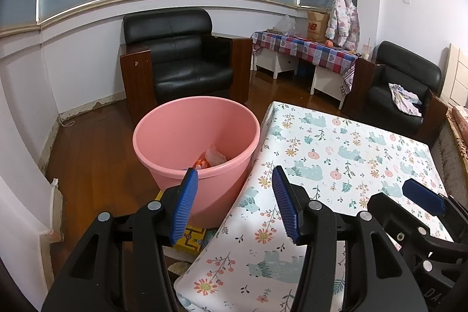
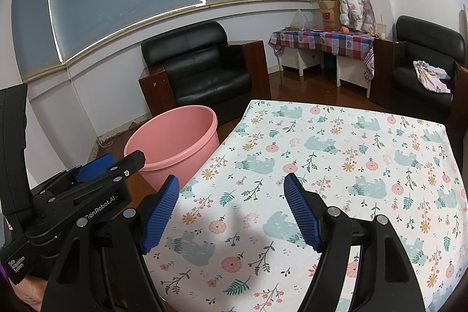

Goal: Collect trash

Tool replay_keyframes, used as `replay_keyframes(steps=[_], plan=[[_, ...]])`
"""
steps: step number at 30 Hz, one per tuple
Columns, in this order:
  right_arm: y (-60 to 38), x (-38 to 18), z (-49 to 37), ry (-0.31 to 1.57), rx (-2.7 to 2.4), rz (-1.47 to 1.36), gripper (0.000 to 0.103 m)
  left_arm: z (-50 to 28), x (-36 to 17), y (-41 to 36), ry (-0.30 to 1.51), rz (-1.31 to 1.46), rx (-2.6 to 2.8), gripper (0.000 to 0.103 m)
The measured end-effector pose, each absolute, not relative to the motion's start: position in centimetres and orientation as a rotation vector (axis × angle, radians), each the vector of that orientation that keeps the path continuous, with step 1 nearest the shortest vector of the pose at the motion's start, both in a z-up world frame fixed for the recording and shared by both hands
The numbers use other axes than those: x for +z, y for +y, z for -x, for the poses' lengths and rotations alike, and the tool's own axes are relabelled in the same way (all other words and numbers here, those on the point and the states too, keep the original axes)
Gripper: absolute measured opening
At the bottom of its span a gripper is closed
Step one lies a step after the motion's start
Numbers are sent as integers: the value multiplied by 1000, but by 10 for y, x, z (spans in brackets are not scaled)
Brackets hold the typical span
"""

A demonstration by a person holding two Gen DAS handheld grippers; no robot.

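While both tools hang over the near end of the counter, the scene reads so:
Left tool [image 1: 234,203]: blue pads spread wide apart, nothing between them; it hovers over the counter's left edge, its left pad in line with the bucket rim. In the right wrist view it shows at far left [image 2: 117,163], seen side-on.
Right tool [image 2: 231,212]: pads also wide apart and holding nothing, above the patterned cloth; in the left wrist view only one of its blue pads shows, at lower right [image 1: 421,196].
Counter [image 2: 336,154]: covered by a white cloth printed with teal bears and pink flowers.
Bucket [image 1: 163,136]: pink, upright on the wooden floor, just beside the counter's left edge.
Trash [image 1: 210,158]: crumpled pale and orange pieces lying at the bottom of the bucket.
Armchair [image 1: 178,54]: black, with wooden sides, behind the bucket against the wall.
Side table [image 1: 304,48]: under a checked cloth, further back at right.
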State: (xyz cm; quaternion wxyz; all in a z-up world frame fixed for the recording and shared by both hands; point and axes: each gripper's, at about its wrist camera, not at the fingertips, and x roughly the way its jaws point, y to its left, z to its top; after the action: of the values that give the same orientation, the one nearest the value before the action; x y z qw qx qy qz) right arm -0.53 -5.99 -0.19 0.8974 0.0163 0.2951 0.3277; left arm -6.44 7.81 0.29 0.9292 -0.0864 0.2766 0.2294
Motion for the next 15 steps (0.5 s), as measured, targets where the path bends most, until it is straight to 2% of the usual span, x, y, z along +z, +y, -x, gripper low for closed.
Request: replay_keyframes(steps=[15], plan=[[-64, -6, 1, 617, 674, -39, 73, 56, -2, 74, 589, 157, 475, 53]])
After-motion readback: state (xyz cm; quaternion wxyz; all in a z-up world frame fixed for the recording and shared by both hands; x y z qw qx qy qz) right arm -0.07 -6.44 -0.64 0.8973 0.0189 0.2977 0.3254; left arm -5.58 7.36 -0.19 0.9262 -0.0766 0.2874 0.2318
